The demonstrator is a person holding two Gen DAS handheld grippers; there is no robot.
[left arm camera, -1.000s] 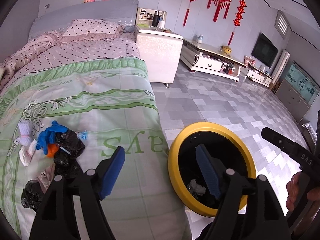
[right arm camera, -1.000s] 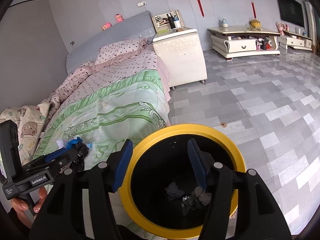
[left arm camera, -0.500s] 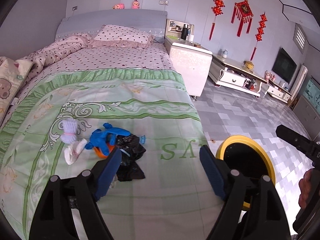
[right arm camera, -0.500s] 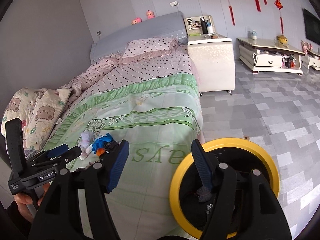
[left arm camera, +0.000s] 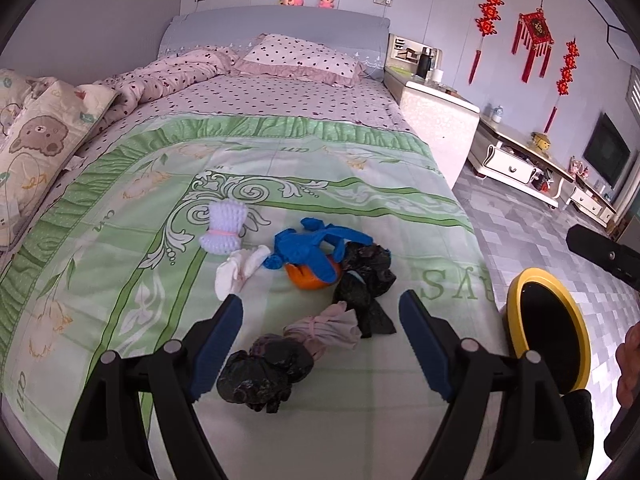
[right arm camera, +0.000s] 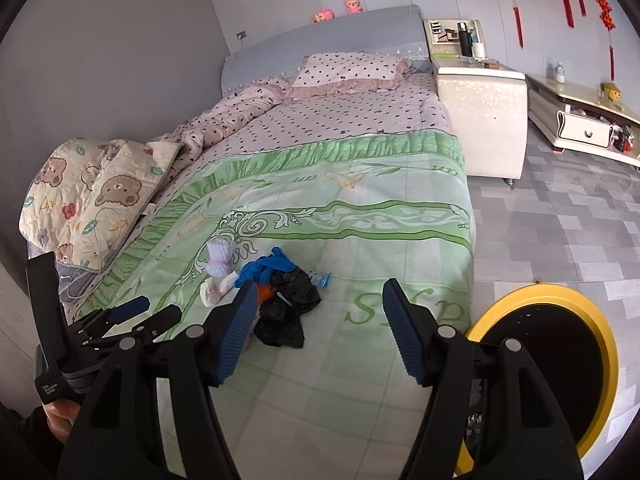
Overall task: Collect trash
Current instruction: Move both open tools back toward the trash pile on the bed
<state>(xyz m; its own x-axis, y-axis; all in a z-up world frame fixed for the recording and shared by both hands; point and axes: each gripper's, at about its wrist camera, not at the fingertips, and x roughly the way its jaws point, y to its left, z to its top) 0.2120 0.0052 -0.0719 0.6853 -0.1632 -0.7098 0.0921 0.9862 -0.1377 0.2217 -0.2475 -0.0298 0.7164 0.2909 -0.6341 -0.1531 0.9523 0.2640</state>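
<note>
The left gripper [left arm camera: 320, 336] hangs over the foot end of the bed [left arm camera: 120, 208] with its jaws wide apart and nothing gripped; a black bag bundle [left arm camera: 264, 376] and a pink cloth wad [left arm camera: 328, 330] lie on the cover just below the gap, probably the next pick. Beyond them sit a black plastic bag [left arm camera: 366, 280], a blue glove [left arm camera: 308, 250] over an orange scrap [left arm camera: 306, 278], a white sock [left arm camera: 238, 270] and a white knitted piece [left arm camera: 224, 228], bunched in one heap near the bed's right edge. The right gripper [right arm camera: 318, 330] is also parted and empty, aimed at the cover beside the heap. The yellow-rimmed bin [right arm camera: 600, 328] stands on the floor against that edge, close enough for short carries.
</note>
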